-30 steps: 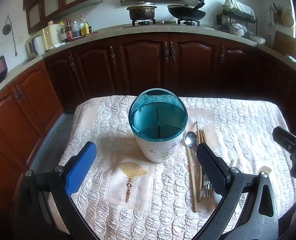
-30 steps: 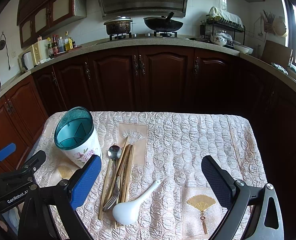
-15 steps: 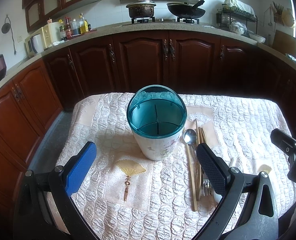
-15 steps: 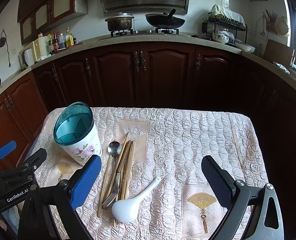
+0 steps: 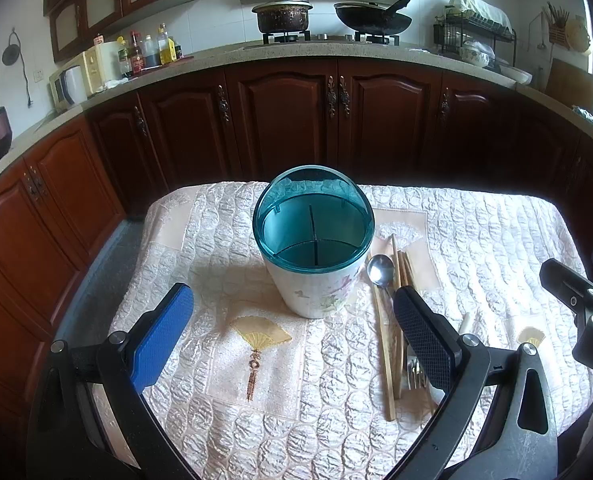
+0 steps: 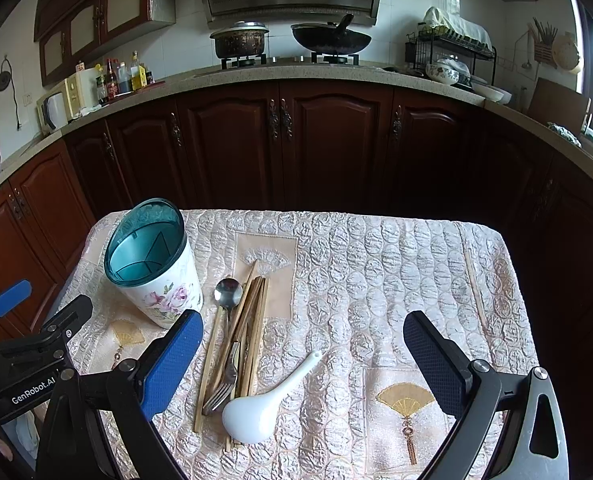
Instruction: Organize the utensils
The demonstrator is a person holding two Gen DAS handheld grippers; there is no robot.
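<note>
- Currently both tongs are spread wide and carry nothing: the left gripper [image 5: 292,332] faces the utensil holder [image 5: 314,248], and the right gripper [image 6: 302,356] hangs over the loose cutlery.
- Standing upright just ahead of the left tongs, the holder has a teal rim and an inside split into compartments, all of them bare.
- Between the right tongs' fingers, toward the left one, lie the chopsticks [image 6: 252,332], a metal spoon [image 6: 228,294], a fork [image 6: 220,390] and a white ceramic spoon [image 6: 268,396].
- Judged by looks, the chopsticks are light, stiff and thin; they lie bunched and overlapping, so pinching mid-length should lift them level.
- Probably slippery and low-lying, the metal spoon and fork would be best taken across the handle.
- Likely the heaviest and most breakable piece, the ceramic spoon offers its raised handle as the easiest hold.
- Its bowl rests against the fork tines and chopstick ends, so pulling those first may drag it.
- Underneath, the quilted tablecloth [image 6: 376,264] is soft and puckered and may snag fingertips.
</note>
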